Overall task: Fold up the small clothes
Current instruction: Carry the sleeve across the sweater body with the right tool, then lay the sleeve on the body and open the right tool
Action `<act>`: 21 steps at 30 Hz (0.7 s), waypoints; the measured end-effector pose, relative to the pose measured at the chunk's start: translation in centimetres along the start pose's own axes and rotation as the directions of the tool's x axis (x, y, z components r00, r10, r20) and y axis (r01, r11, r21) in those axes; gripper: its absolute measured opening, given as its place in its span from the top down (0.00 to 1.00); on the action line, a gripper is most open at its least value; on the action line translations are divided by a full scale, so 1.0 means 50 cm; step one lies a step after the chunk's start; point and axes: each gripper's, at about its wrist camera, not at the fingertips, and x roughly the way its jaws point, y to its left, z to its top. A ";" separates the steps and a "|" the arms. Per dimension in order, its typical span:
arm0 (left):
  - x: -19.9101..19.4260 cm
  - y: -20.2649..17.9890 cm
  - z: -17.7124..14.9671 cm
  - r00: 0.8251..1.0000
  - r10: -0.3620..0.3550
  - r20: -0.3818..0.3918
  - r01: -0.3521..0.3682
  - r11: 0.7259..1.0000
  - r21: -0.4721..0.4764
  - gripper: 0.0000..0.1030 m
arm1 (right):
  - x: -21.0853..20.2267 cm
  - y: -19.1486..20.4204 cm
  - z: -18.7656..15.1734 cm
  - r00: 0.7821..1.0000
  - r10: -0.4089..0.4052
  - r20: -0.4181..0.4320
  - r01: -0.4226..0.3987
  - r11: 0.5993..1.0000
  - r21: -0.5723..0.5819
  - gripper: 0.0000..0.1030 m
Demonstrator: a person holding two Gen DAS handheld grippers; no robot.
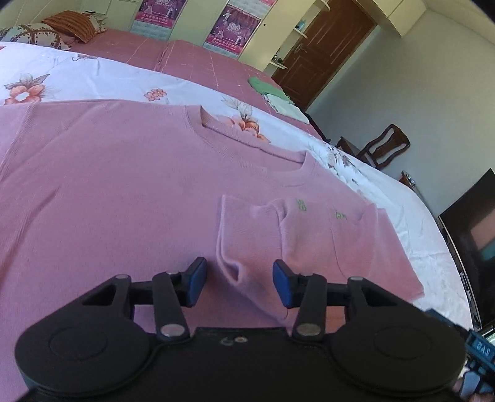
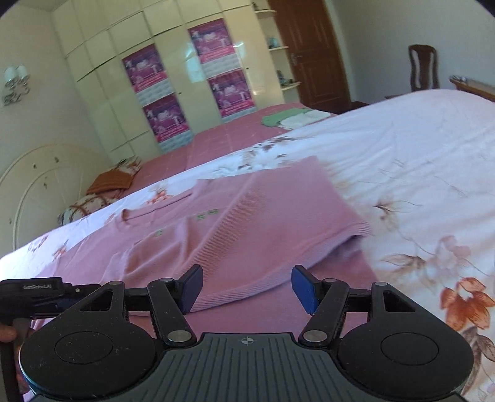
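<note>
Pink sweater (image 1: 154, 201) lies under both parted, empty claws: left claw (image 1: 238, 283), right claw (image 2: 247, 289).

Floral white sheet (image 2: 417, 148) over bed; pink grid cover (image 1: 191, 58) beyond; far cream wardrobe (image 2: 173, 46) with purple posters (image 2: 213, 40); brown door (image 2: 309, 52); wooden chair (image 1: 383, 145); pillows (image 1: 71, 26) at headboard.

Home bedroom. Bed (image 2: 417, 148) with floral white sheet fills view, pink checked cover beyond. Pillows (image 2: 102, 191) at 10 o'clock beside cream arched headboard (image 2: 40, 173). Cream wardrobe (image 2: 161, 62) with purple posters (image 2: 213, 40) at 12. Brown wooden door (image 2: 306, 52) at 1, wooden chair (image 2: 422, 66) at 2. Wall lamp (image 2: 15, 80) at 9.
</note>
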 end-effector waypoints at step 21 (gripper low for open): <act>-0.030 -0.002 -0.050 0.976 0.112 0.187 -0.123 0.991 0.050 0.56 | -0.005 -0.152 0.020 0.997 0.075 0.008 -0.074 0.955 0.287 0.38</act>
